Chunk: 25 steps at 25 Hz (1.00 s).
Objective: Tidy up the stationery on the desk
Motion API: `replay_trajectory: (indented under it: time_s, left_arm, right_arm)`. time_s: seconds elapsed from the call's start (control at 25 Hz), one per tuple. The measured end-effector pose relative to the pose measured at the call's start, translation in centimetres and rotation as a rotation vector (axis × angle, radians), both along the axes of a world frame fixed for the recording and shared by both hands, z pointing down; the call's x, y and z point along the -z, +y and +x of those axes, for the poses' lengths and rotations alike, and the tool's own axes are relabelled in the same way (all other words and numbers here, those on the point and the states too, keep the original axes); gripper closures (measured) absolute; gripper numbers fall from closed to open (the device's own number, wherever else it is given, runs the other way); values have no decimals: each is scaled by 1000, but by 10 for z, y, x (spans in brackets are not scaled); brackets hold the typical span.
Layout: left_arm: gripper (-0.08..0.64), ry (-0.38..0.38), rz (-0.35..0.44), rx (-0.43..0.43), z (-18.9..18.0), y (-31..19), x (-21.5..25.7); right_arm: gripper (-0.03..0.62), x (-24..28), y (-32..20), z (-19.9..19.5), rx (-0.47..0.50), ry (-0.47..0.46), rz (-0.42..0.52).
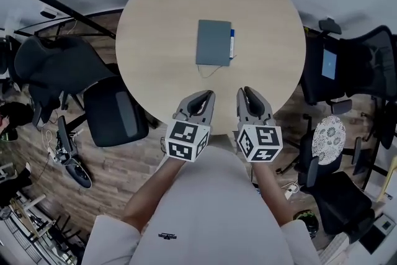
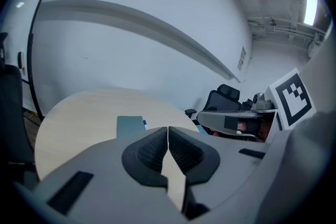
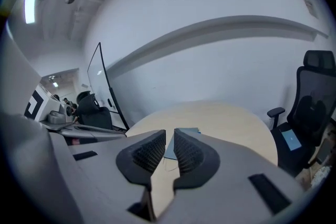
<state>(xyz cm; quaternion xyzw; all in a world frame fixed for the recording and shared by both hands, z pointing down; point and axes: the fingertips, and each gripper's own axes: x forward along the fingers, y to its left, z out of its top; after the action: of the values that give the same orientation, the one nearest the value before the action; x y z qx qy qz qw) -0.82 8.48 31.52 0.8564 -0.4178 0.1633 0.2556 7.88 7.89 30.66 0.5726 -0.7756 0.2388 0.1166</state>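
Note:
A grey-blue notebook [image 1: 214, 42] lies closed near the middle of the round beige table [image 1: 155, 40]. A blue pen [image 1: 232, 43] rests along its right edge, and a thin cord trails from its near edge. My left gripper [image 1: 197, 105] hovers at the table's near rim, jaws pressed together and empty. The right gripper [image 1: 251, 102] is beside it, jaws nearly touching with only a thin slit and nothing in it. The left gripper view shows the left gripper [image 2: 168, 128] short of the notebook [image 2: 129, 126] and pen [image 2: 145, 124]. The right gripper [image 3: 170, 132] points at the notebook [image 3: 169, 150].
Black office chairs stand round the table: one at the near left [image 1: 115, 112], another behind it [image 1: 53, 62], and several at the right [image 1: 350, 65]. A white patterned disc [image 1: 327, 138] sits at the right. Cables lie on the wooden floor [image 1: 56, 152].

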Motion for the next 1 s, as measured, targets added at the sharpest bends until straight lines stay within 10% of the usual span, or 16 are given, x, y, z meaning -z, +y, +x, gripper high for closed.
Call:
replay_trajectory:
  time_s: [0.56, 1.0]
  left_arm:
    - [537, -31, 231, -73, -49, 27, 67]
    - [537, -55, 262, -87, -70, 29, 60]
  right_arm:
    - [538, 57, 44, -63, 4, 105, 196]
    - [543, 50, 56, -96, 47, 121, 194]
